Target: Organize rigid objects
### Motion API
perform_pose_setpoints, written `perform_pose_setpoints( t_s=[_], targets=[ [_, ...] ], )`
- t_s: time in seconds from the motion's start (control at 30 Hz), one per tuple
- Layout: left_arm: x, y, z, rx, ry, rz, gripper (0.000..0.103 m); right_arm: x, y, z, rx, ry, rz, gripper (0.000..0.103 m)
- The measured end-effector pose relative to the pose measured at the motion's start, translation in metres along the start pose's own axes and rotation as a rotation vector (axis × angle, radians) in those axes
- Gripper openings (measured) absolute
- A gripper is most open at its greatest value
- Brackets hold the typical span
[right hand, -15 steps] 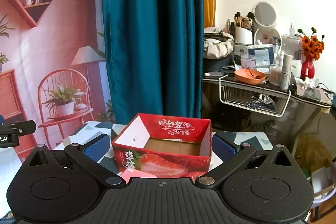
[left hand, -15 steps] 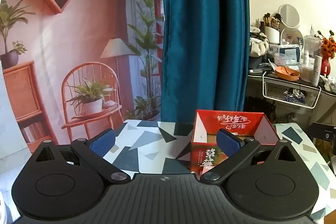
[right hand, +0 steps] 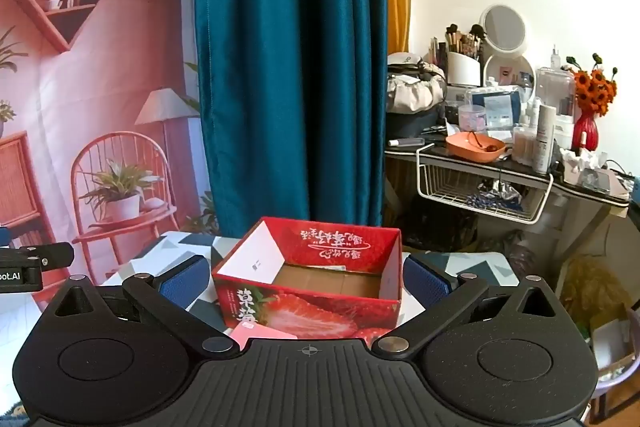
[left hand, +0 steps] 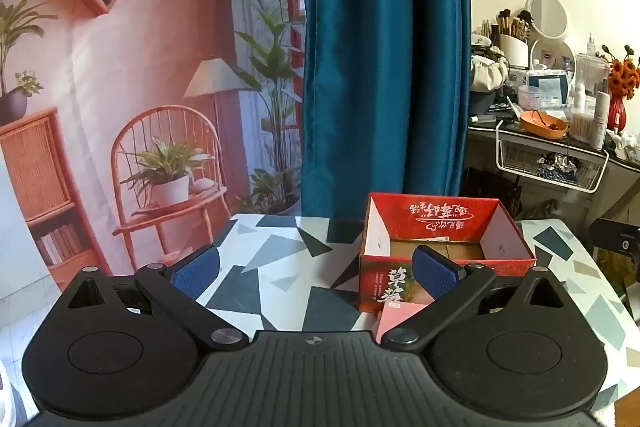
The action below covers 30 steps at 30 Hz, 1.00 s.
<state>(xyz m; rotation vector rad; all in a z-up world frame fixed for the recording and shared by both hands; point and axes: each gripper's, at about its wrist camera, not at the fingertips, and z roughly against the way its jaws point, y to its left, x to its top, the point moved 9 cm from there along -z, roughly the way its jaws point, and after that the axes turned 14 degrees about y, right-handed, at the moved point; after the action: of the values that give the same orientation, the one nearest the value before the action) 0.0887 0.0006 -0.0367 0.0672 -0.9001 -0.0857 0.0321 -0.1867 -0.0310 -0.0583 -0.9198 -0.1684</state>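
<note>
both tongs gape; red box (right hand: 308, 291) sits between right tongs (right hand: 306, 281).

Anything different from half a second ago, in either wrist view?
Barely anything. The left gripper has edged slightly forward, bringing the pink card by the red strawberry box into sight. The right gripper stays open, straddling the box. Nothing was grasped or released.

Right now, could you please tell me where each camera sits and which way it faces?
Left wrist: on the left gripper, facing forward over the patterned table; the red box lies ahead to the right; both blue pads show, spread open.
Right wrist: on the right gripper, facing the red box head-on between its open fingers.
Shared: red box, pink card, teal curtain, cluttered shelf.
</note>
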Motion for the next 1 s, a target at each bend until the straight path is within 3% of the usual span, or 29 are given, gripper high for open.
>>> perform_pose_setpoints(
  t_s=[1.0],
  targets=[
    [-0.0041, 0.0001, -0.001, -0.002, -0.004, -0.002, 0.103, -0.0014, 0.0004, -0.0019, -0.002, 0.01, -0.001, 0.103]
  ],
)
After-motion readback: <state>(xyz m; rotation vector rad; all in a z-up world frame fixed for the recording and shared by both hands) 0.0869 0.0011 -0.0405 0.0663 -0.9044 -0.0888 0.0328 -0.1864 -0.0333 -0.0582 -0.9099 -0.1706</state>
